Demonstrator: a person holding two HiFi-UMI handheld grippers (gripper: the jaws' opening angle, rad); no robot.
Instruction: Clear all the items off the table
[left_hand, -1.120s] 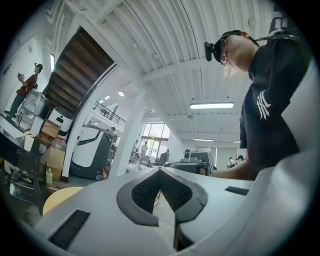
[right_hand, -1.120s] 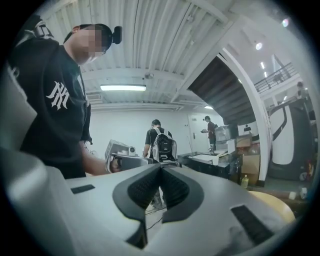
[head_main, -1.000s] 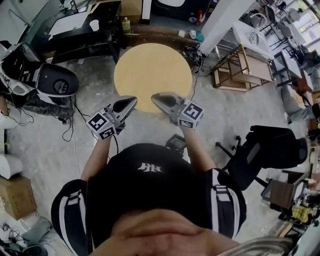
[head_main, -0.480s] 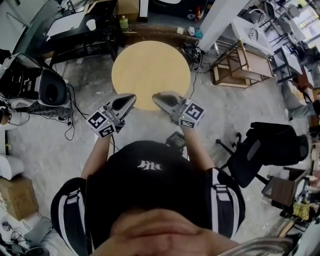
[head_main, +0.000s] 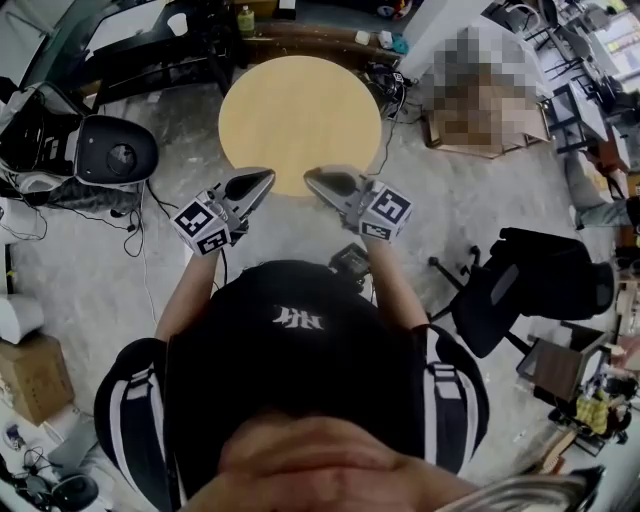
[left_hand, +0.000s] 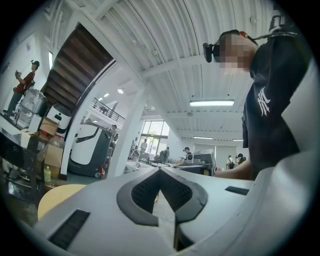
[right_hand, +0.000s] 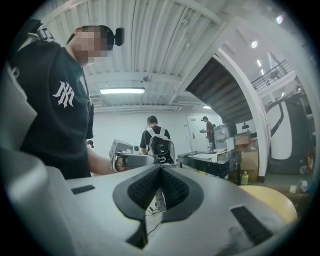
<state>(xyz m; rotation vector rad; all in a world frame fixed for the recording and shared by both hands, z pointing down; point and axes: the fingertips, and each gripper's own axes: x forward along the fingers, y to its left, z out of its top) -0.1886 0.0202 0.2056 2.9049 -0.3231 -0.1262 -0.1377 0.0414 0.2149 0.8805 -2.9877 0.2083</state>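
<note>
A round, light wooden table (head_main: 298, 115) stands in front of me, and its top is bare. My left gripper (head_main: 268, 178) hovers over the table's near left edge, shut, with nothing between its jaws. My right gripper (head_main: 311, 177) hangs over the near right edge, also shut and empty. The two tips point toward each other, a small gap apart. In the left gripper view the left gripper (left_hand: 160, 170) shows its jaws meeting, with the table's edge (left_hand: 57, 197) at the lower left. In the right gripper view the right gripper (right_hand: 160, 169) is likewise shut, with the table (right_hand: 270, 197) at the lower right.
A black desk (head_main: 160, 50) with a green bottle (head_main: 245, 20) stands behind the table. A white and black machine (head_main: 100, 150) sits at the left. A black office chair (head_main: 530, 285) is at the right. Cables (head_main: 140, 255) lie across the concrete floor. A cardboard box (head_main: 35, 375) sits lower left.
The head view has shifted slightly, so the table sits a bit higher in it. Both grippers stay shut in the same pose by the table's near edge.
</note>
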